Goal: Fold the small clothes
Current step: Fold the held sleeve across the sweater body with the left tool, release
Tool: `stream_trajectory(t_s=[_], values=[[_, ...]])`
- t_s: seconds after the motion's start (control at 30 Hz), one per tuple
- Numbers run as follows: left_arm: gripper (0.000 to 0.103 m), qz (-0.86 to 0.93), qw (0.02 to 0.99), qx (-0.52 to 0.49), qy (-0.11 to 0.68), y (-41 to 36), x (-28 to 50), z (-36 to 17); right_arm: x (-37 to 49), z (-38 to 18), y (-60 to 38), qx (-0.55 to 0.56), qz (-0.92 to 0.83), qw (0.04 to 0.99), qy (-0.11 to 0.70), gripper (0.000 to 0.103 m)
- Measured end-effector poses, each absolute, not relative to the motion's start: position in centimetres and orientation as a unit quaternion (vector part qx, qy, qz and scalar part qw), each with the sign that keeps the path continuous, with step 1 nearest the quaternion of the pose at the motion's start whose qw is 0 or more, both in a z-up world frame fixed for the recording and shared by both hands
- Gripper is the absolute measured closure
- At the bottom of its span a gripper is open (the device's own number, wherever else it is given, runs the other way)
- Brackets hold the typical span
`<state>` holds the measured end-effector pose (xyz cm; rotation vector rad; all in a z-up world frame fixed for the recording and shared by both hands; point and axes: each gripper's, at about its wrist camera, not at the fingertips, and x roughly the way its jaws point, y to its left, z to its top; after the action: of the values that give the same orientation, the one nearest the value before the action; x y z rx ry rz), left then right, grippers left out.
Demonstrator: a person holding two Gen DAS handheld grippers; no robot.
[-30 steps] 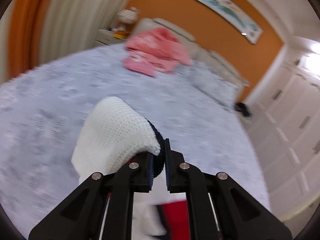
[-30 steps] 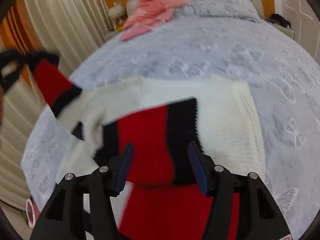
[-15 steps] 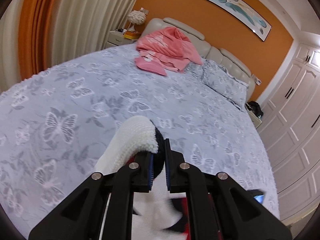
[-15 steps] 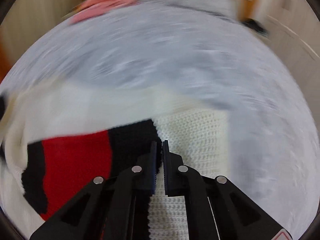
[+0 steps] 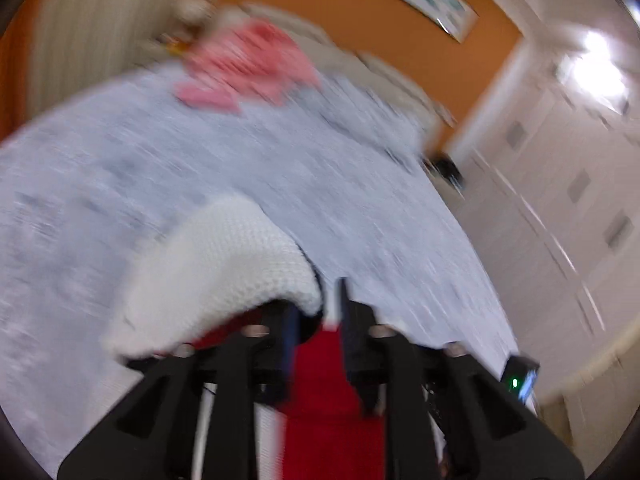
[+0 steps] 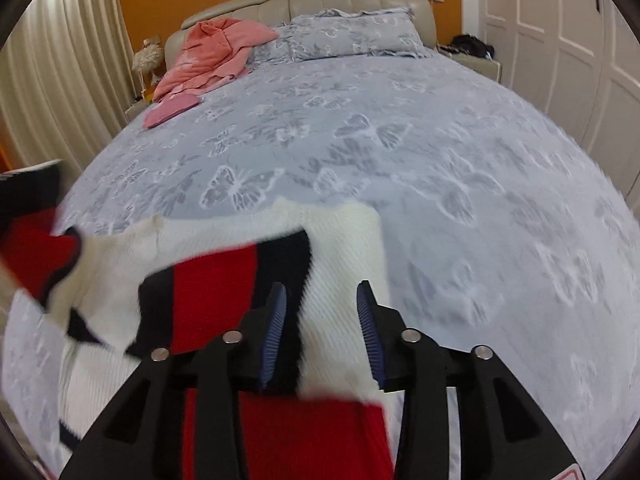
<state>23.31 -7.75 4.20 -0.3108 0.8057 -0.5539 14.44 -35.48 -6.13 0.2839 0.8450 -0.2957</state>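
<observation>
Sweater (image 6: 224,292), white knit with red and black bands, lies on the bed (image 6: 440,168) near its foot edge. Right gripper (image 6: 320,320): fingers apart, over white panel. Left gripper (image 5: 316,320): blurred, gap visible, fold draped over one finger; grip uncertain. Judgement: align edges, then flatten.

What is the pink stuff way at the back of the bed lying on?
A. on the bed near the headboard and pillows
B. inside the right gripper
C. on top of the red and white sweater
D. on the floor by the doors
A: the pink clothes lie heaped on the butterfly bedspread against the headboard, beside the pillows, far from the sweater.
</observation>
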Motion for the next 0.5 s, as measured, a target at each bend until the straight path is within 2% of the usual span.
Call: stream_trajectory(t_s=[0.07,0.13,0.17,0.2,0.33,0.5], values=[[0.056,-0.261,0.868,-0.13,0.403,-10.1,22.1,2.5,12.8,-6.5,-36.0,0.136,-0.137,0.889,0.415,0.064],[0.048,-0.247,0.868,-0.123,0.412,-10.6,20.5,1.0,11.5,-6.5,-35.9,0.142,-0.118,0.888,0.422,0.057],[0.038,-0.238,0.87,-0.122,0.415,-10.1,19.7,0.4,11.3,-6.5,-35.8,0.149,-0.104,0.887,0.425,0.052],[0.035,-0.226,0.873,-0.122,0.415,-9.4,19.0,0.1,11.6,-6.6,-35.6,0.154,-0.082,0.886,0.43,0.051],[0.03,-0.169,0.894,-0.104,0.403,-4.8,16.6,-0.9,14.3,-7.3,-32.8,0.15,-0.021,0.882,0.445,0.047],[0.029,-0.121,0.884,-0.133,0.432,0.2,15.9,-2.9,20.4,-10.2,-29.6,0.191,0.021,0.854,0.483,0.046]])
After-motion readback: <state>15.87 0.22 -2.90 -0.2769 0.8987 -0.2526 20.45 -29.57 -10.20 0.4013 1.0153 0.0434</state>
